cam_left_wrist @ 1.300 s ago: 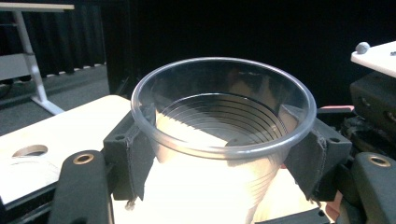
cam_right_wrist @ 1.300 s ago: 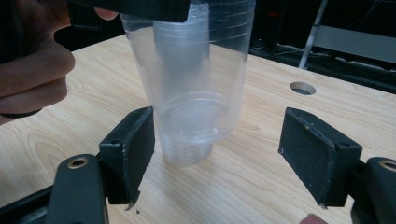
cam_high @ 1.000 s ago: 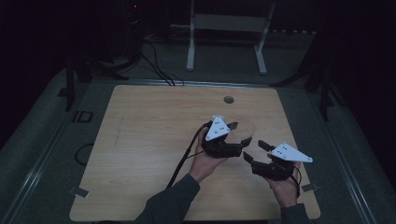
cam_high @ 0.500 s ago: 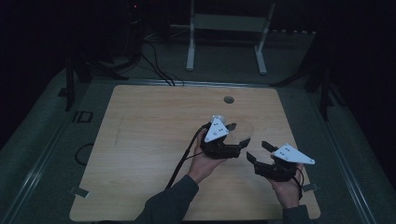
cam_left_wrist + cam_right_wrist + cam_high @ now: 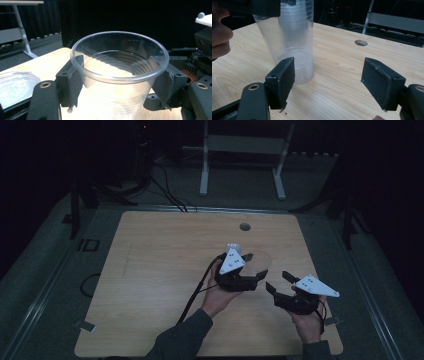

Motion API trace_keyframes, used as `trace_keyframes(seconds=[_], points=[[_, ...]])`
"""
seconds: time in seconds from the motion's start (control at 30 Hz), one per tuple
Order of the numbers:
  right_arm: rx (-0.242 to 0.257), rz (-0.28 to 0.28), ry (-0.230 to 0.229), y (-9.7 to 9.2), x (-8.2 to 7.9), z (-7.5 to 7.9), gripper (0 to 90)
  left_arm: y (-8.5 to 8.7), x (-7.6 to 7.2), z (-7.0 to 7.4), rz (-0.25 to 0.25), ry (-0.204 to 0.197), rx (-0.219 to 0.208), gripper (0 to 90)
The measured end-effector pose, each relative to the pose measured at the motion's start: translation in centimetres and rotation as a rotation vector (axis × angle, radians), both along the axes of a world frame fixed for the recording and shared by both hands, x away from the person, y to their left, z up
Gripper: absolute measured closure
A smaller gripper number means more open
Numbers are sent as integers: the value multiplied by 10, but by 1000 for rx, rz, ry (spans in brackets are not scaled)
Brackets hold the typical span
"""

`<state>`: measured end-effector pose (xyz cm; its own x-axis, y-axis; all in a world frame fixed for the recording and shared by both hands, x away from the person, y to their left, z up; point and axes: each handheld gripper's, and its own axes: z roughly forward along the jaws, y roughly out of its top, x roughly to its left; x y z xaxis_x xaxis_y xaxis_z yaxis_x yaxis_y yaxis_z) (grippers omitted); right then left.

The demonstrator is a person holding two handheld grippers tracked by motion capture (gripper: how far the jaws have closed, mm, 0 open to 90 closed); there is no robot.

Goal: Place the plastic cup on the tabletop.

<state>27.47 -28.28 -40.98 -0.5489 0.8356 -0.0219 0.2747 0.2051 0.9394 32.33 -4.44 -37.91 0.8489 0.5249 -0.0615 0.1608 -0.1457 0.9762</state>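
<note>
A stack of clear plastic cups [image 5: 117, 62] stands upright between the jaws of my left gripper [image 5: 117, 82], whose pads press on its sides just under the rim. In the high view the left gripper [image 5: 252, 275] is right of the table's middle, with the cups' rim [image 5: 260, 262] at its tip. In the right gripper view the stack [image 5: 292, 45] looks to rest its bottom on the tabletop. My right gripper [image 5: 327, 85] stands open beside it, with nothing between its jaws. In the high view the right gripper [image 5: 278, 281] is just right of the left one.
A clear round lid or dish [image 5: 15, 85] lies left of the cups. The wooden table [image 5: 160, 270] has a cable hole [image 5: 245, 226] near its far edge. A white metal stand [image 5: 240, 150] is on the floor beyond the table.
</note>
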Motion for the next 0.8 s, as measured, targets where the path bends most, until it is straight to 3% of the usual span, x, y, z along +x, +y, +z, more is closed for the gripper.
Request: trace_keyframes(seconds=[0.8], points=[[14, -23, -9, -5, -1, 1, 267, -7, -3, -8, -13, 2, 12, 311]])
